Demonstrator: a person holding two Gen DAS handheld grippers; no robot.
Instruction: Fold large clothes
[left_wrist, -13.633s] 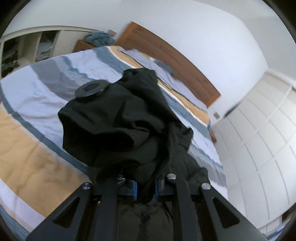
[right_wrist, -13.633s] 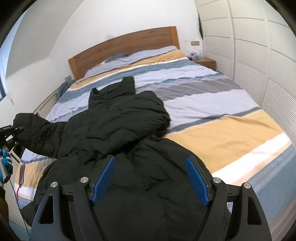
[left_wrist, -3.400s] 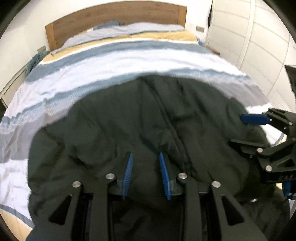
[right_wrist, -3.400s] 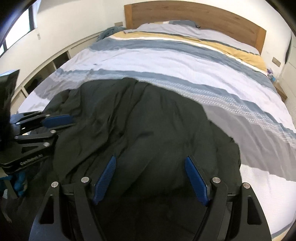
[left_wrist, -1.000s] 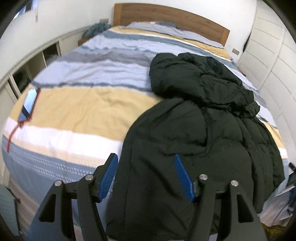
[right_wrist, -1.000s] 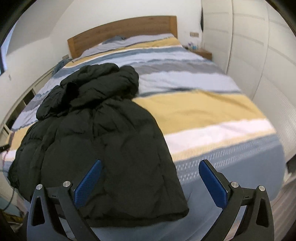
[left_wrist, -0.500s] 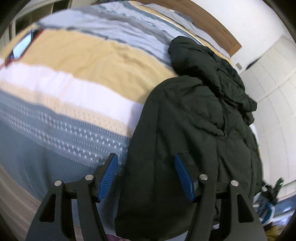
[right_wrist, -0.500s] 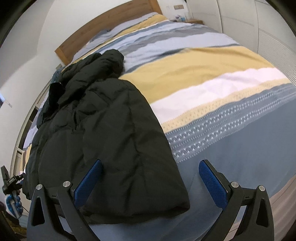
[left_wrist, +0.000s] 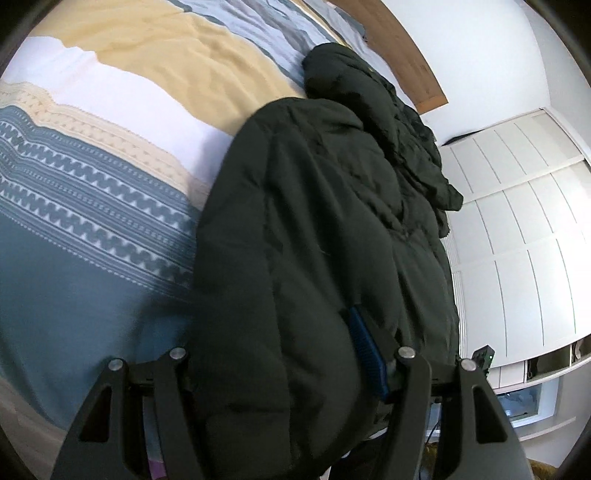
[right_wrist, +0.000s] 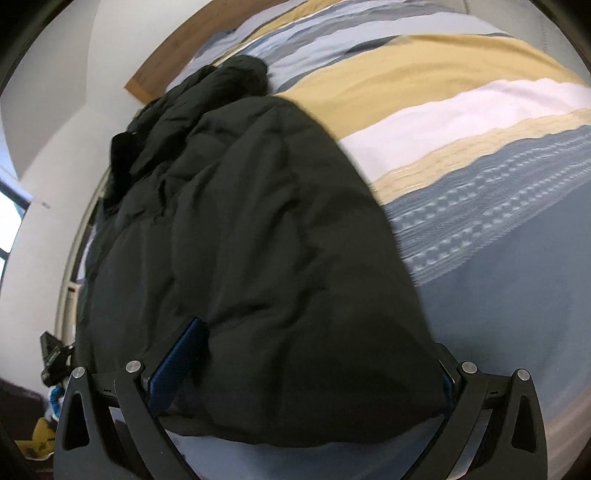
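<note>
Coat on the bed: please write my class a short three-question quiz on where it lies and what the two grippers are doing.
1. True or false: the coat lies on the floor.
2. What is between the fingers of the left gripper? A. the coat's near edge B. a pillow C. nothing
3. One word: are the jaws of the right gripper open or shut?

Key: 1. False, it lies on the bed. 2. A. 3. Open, straddling the coat's edge.
</note>
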